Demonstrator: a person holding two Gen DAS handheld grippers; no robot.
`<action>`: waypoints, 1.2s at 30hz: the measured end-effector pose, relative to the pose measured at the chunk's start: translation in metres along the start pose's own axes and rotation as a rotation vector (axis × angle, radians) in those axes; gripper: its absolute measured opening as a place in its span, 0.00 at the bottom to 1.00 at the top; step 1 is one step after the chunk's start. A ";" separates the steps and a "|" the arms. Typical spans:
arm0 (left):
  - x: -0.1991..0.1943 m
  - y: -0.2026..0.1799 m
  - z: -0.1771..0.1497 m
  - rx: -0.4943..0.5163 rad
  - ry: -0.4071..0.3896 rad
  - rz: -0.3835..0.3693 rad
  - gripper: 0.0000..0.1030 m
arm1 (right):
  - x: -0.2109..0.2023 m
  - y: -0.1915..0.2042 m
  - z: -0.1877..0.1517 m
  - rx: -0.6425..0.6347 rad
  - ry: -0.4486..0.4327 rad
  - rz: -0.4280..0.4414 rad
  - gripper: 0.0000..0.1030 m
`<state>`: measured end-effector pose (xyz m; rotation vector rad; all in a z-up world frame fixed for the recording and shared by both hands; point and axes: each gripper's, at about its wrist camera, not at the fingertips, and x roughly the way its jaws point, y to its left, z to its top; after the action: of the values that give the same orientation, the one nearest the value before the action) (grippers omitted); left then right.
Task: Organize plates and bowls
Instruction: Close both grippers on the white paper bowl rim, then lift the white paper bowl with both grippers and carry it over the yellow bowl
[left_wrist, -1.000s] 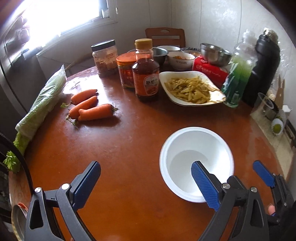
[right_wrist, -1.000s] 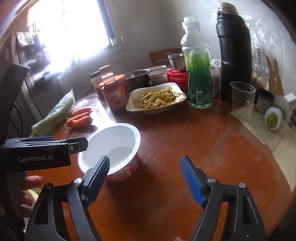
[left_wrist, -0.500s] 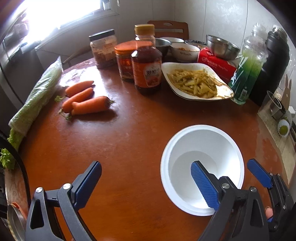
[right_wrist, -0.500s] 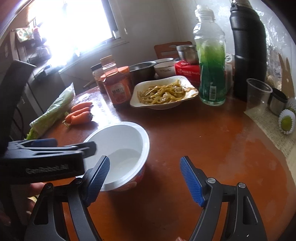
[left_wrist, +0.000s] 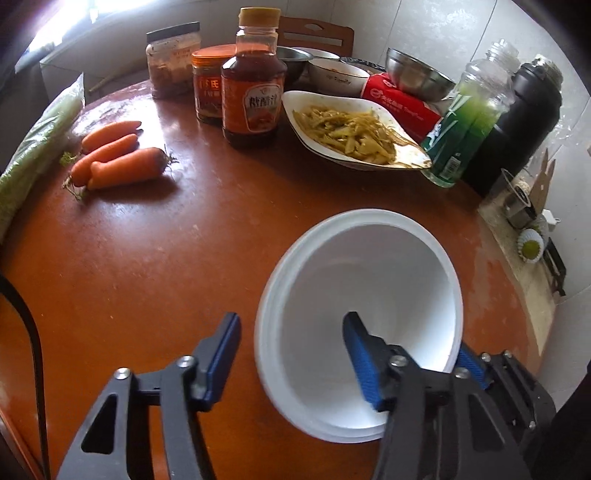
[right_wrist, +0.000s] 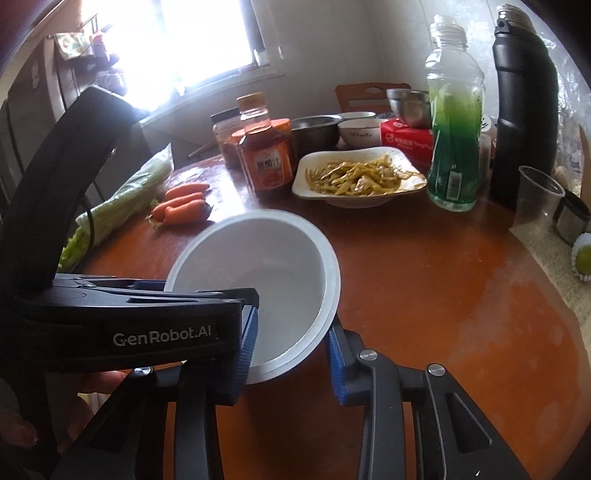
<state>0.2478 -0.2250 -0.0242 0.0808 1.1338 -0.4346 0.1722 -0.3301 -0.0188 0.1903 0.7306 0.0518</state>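
1. A white bowl (left_wrist: 369, 280) is seen on the near part of the round brown table (left_wrist: 177, 251); it is empty, deep, with a stepped rim, and looks tilted.
2. Its near-left rim is straddled by the left gripper (left_wrist: 291, 354): one blue pad is inside the bowl, the other outside on the table side. The jaws are closing; contact with the wall cannot be told.
3. The near-right rim is straddled by the right gripper (right_wrist: 288, 343), its jaws also closing; the pads appear to lie against the wall.
4. Behind the bowl a white plate (left_wrist: 354, 133) of yellowish strips is seen, with a sauce bottle (left_wrist: 253, 81) and two jars to its left.
5. Three carrots (left_wrist: 114, 155) and bagged greens (left_wrist: 33, 147) lie at the left.
6. A green bottle (right_wrist: 454, 129), a black flask (right_wrist: 524, 107) and a clear cup (right_wrist: 537, 199) stand at the right.
7. At the far edge, steel and china bowls and a red box (right_wrist: 406, 140) are crowded.
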 end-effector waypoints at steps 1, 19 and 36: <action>-0.002 -0.001 -0.001 0.004 -0.003 0.002 0.50 | -0.001 0.002 -0.001 -0.004 0.000 0.003 0.32; -0.040 -0.004 -0.036 0.080 -0.012 -0.026 0.44 | -0.041 0.016 -0.020 0.015 0.009 0.076 0.27; -0.072 -0.018 -0.102 0.113 -0.072 -0.005 0.44 | -0.091 0.032 -0.066 0.003 0.014 0.020 0.26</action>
<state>0.1284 -0.1914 -0.0016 0.1602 1.0386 -0.5027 0.0612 -0.2991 -0.0006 0.1998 0.7431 0.0712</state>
